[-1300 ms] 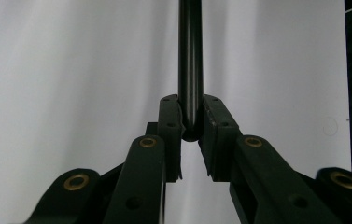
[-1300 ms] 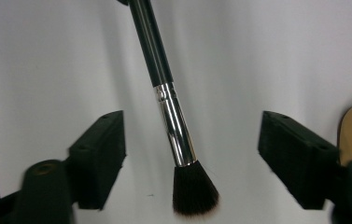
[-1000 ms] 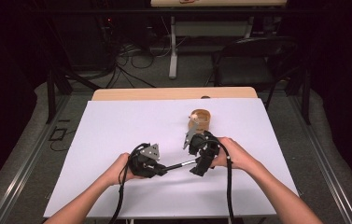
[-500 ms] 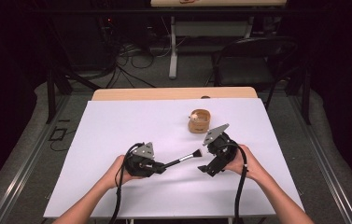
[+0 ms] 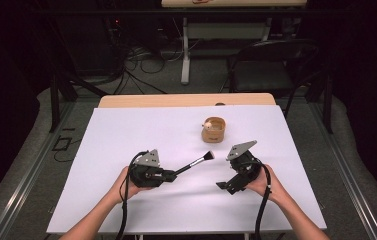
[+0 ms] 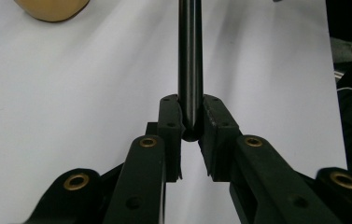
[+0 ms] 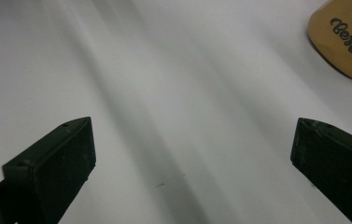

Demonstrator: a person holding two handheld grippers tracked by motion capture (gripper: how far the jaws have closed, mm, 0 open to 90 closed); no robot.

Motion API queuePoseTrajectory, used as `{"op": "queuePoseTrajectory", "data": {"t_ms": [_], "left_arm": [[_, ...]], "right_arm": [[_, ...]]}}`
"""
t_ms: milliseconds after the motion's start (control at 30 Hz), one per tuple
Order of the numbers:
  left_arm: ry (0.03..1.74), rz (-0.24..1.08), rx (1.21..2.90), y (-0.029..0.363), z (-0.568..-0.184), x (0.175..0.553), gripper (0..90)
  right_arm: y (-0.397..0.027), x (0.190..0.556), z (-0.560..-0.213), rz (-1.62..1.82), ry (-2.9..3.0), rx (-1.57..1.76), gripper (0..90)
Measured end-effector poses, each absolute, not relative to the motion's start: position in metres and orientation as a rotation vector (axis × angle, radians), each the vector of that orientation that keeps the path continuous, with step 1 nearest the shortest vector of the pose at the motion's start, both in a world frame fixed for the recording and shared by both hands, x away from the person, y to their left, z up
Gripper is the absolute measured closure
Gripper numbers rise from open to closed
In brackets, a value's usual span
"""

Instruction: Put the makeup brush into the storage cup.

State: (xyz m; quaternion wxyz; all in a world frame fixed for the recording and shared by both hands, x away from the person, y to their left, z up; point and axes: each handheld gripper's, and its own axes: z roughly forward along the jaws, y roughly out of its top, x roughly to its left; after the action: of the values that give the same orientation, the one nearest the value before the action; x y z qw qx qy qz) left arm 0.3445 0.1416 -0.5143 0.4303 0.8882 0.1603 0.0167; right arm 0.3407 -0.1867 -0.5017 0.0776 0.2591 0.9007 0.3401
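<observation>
brush point(image 5: 194, 163): slim black round handle, glossy, ends in a short dark bristle tuft that flares a bit; tuft end points up-right toward the cup, raised off the sheet at a slant
brush in left gripper view point(image 6: 190, 60): handle runs straight up the frame from between the pads, butt end rounded, sitting just inside them
left tongs point(image 5: 168, 175): clamped on the brush handle at its butt end, a pad touching each side
right tongs point(image 5: 224, 186): apart, wide gap, nothing between; point down-left at the sheet
right tongs, own view point(image 7: 190, 158): two black jaws far apart over bare white
cup point(image 5: 213, 129): small tan wooden tub, upright, something pale inside; beyond the tuft, not touching it
counter point(image 5: 126, 125): white sheet over wood top
</observation>
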Motion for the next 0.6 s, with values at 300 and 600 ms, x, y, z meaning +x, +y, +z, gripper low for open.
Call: {"op": "queuePoseTrajectory", "data": {"t_ms": [300,600], "left_arm": [[0.434,0.069,2.132,0.1452,-0.5122,0.343,79.4],[0.462,0.118,2.039,0.1478,-0.5122,0.3426,79.4]], "right_arm": [[-0.186,0.3379,-0.5028,1.098,2.664,0.8,0.0],[-0.1835,0.3393,-0.505,1.196,2.648,0.871,0.0]]}}
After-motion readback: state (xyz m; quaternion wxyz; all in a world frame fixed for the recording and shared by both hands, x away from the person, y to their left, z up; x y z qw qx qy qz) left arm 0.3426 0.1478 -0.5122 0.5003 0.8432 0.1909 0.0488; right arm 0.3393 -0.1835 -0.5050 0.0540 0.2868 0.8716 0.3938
